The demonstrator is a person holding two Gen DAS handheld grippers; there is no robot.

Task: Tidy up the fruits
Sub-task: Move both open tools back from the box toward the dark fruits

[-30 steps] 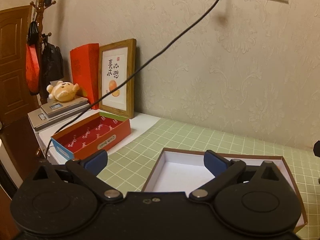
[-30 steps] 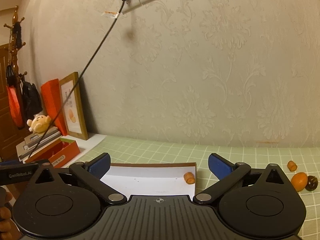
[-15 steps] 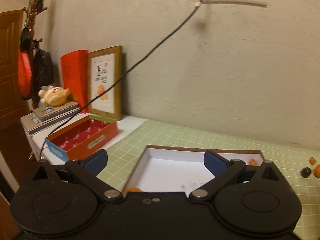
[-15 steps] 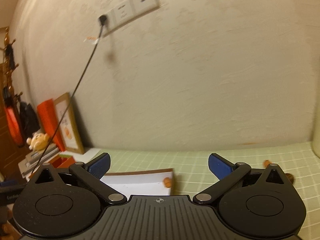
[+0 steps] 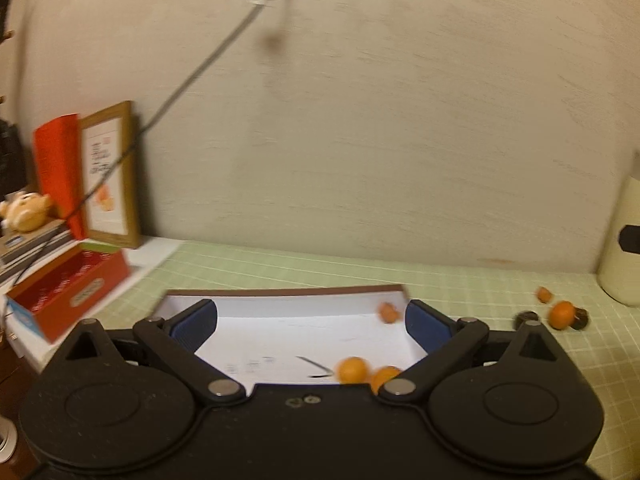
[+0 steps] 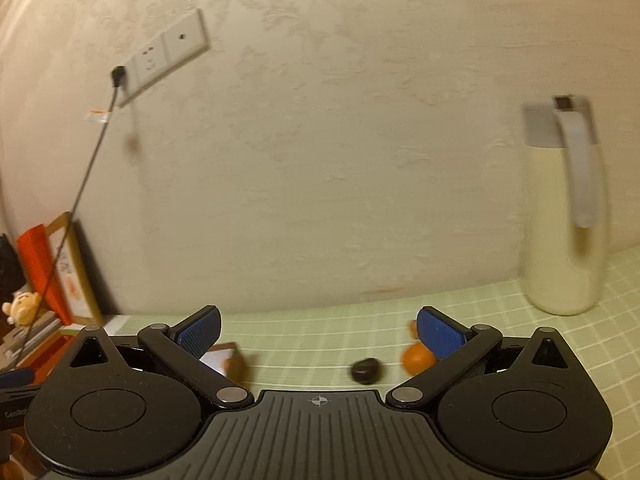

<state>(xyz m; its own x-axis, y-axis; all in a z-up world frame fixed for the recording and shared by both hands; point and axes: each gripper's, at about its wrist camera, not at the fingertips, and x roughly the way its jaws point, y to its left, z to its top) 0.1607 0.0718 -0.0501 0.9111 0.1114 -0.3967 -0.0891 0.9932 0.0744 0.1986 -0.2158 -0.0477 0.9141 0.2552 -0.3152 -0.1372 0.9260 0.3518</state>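
A shallow white box with a brown rim (image 5: 280,291) lies on the green checked tablecloth. Two orange fruits (image 5: 352,369) rest at its near right, and a smaller orange piece (image 5: 387,313) sits in its far right corner. My left gripper (image 5: 312,322) hovers open over the box, holding nothing. To the right on the cloth lie an orange fruit (image 5: 561,313), a small orange piece (image 5: 543,293) and dark fruits (image 5: 580,318). My right gripper (image 6: 318,334) is open and empty above a dark fruit (image 6: 366,370) and an orange fruit (image 6: 417,358).
A cream bottle with a grey strap (image 6: 564,216) stands at the right by the wall. At the left are a red open box (image 5: 68,290), a framed picture (image 5: 108,176), a red packet (image 5: 54,168) and a plush toy (image 5: 24,212). A black cable (image 5: 192,80) hangs from the wall socket.
Both grippers swung to the right. The loose fruits and the cream bottle came into view, and the box slid left in the right wrist view. Both stayed open.
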